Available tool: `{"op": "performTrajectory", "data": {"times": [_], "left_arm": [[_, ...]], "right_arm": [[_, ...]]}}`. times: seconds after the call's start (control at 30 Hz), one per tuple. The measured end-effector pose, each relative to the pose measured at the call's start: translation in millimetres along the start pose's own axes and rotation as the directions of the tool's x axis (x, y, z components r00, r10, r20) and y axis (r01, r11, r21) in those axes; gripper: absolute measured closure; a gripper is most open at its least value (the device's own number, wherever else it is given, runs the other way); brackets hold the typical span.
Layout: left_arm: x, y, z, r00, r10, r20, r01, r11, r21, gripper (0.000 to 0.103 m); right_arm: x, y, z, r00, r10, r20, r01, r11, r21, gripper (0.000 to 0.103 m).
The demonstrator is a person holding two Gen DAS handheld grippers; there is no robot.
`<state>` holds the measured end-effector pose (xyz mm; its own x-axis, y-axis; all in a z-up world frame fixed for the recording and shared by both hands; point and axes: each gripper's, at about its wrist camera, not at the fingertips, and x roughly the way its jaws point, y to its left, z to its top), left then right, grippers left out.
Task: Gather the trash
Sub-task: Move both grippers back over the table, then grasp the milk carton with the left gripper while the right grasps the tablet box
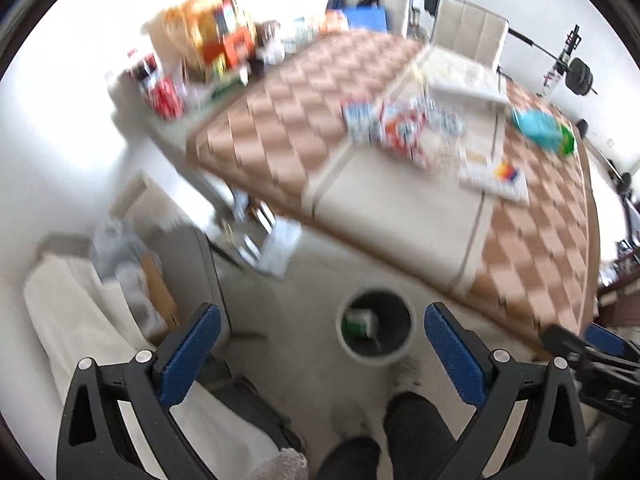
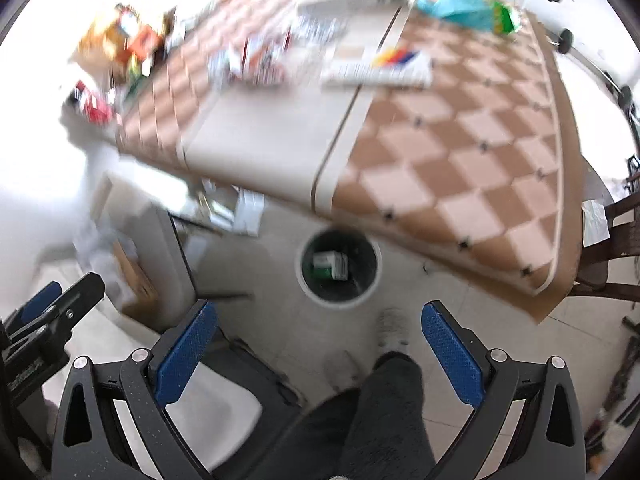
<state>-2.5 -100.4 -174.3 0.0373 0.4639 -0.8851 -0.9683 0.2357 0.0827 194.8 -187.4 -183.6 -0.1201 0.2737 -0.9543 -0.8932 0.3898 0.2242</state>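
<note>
Left wrist view: your left gripper (image 1: 322,330) is spread wide with nothing between its blue pads (image 1: 192,354), hanging over the floor just left of the round trash bin (image 1: 376,354). A green-and-white carton (image 1: 359,322) lies inside the bin. In the right wrist view your right gripper (image 2: 320,330) is just as wide and empty, near the same bin (image 2: 338,298), which stands on the floor at the near edge of the checkered table (image 2: 460,168). More trash lies far across the table: crumpled wrappers (image 2: 256,62), a flat white packet with a coloured patch (image 2: 380,68), and a teal-and-green bag (image 2: 468,10) far right. Motion blur makes every label unreadable. Your dark trouser leg (image 2: 380,412) shows between the fingers.
</note>
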Motion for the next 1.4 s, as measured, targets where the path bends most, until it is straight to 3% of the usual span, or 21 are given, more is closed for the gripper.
{"op": "performTrajectory", "data": {"times": [0.13, 0.23, 0.3, 0.37, 0.43, 0.6, 0.7, 0.77, 0.83, 0.97, 1.03, 1.1, 1.2, 1.27, 1.4], "left_arm": [[21.6, -12.6, 41.9, 0.999, 0.028, -0.017, -0.028, 0.999, -0.017, 0.0], [40.5, -26.3, 62.3, 0.984, 0.178, -0.024, -0.178, 0.984, -0.001, 0.0], [60.1, -34.8, 72.6, 0.96, 0.279, -0.031, -0.279, 0.96, 0.007, 0.0], [80.9, -39.7, 78.5, 0.945, 0.317, -0.08, -0.318, 0.948, -0.001, 0.0], [101.1, -42.8, 83.4, 0.938, 0.316, -0.142, -0.322, 0.947, -0.02, 0.0], [138.0, -61.6, 89.1, 0.919, 0.324, -0.225, -0.334, 0.943, -0.005, 0.0], [150.7, -66.3, 94.5, 0.914, 0.314, -0.258, -0.329, 0.944, -0.015, 0.0], [156.8, -65.6, 100.3, 0.912, 0.305, -0.275, -0.326, 0.945, -0.033, 0.0], [163.7, -65.4, 106.3, 0.909, 0.298, -0.291, -0.325, 0.944, -0.051, 0.0], [170.9, -58.3, 125.0, 0.919, 0.247, -0.309, -0.293, 0.949, -0.113, 0.0], [175.2, -53.6, 136.1, 0.927, 0.211, -0.31, -0.268, 0.951, -0.151, 0.0], [181.4, -47.0, 151.9, 0.936, 0.166, -0.31, -0.235, 0.951, -0.2, 0.0], [196.9, -38.9, 178.1, 0.947, 0.082, -0.309, -0.165, 0.953, -0.253, 0.0], [212.9, -38.1, 194.6, 0.946, 0.038, -0.321, -0.124, 0.959, -0.253, 0.0], [251.1, -40.4, 217.8, 0.929, 0.015, -0.37, -0.102, 0.971, -0.217, 0.0]], "right_arm": [[-8.5, -20.3, 54.3, 0.999, -0.028, 0.039, 0.027, 0.999, 0.03, 0.0], [17.3, -29.8, 106.6, 0.997, -0.082, -0.011, 0.081, 0.994, -0.073, 0.0], [47.2, -24.2, 142.5, 0.987, -0.141, -0.073, 0.122, 0.967, -0.222, 0.0], [76.7, -15.0, 170.8, 0.97, -0.215, -0.109, 0.161, 0.914, -0.372, 0.0], [109.7, -4.7, 192.7, 0.951, -0.284, -0.124, 0.183, 0.837, -0.515, 0.0], [190.4, 17.0, 229.1, 0.895, -0.414, -0.17, 0.151, 0.637, -0.756, 0.0], [225.0, 18.3, 242.7, 0.865, -0.455, -0.212, 0.1, 0.569, -0.816, 0.0], [239.7, 15.8, 251.0, 0.851, -0.463, -0.249, 0.062, 0.559, -0.827, 0.0], [245.6, 11.6, 261.3, 0.851, -0.436, -0.292, 0.024, 0.588, -0.808, 0.0], [246.0, -4.3, 286.4, 0.869, -0.359, -0.34, 0.016, 0.709, -0.705, 0.005], [244.6, -19.6, 301.8, 0.878, -0.319, -0.356, 0.047, 0.799, -0.599, 0.008], [236.5, -37.1, 317.8, 0.898, -0.279, -0.342, 0.096, 0.88, -0.466, 0.018], [229.0, -72.1, 338.7, 0.918, -0.171, -0.358, 0.112, 0.977, -0.181, 0.019], [230.8, -87.3, 344.8, 0.914, -0.125, -0.385, 0.104, 0.992, -0.076, 0.017], [234.2, -89.4, 355.9, 0.908, -0.156, -0.388, 0.124, 0.987, -0.106, 0.017]]}}
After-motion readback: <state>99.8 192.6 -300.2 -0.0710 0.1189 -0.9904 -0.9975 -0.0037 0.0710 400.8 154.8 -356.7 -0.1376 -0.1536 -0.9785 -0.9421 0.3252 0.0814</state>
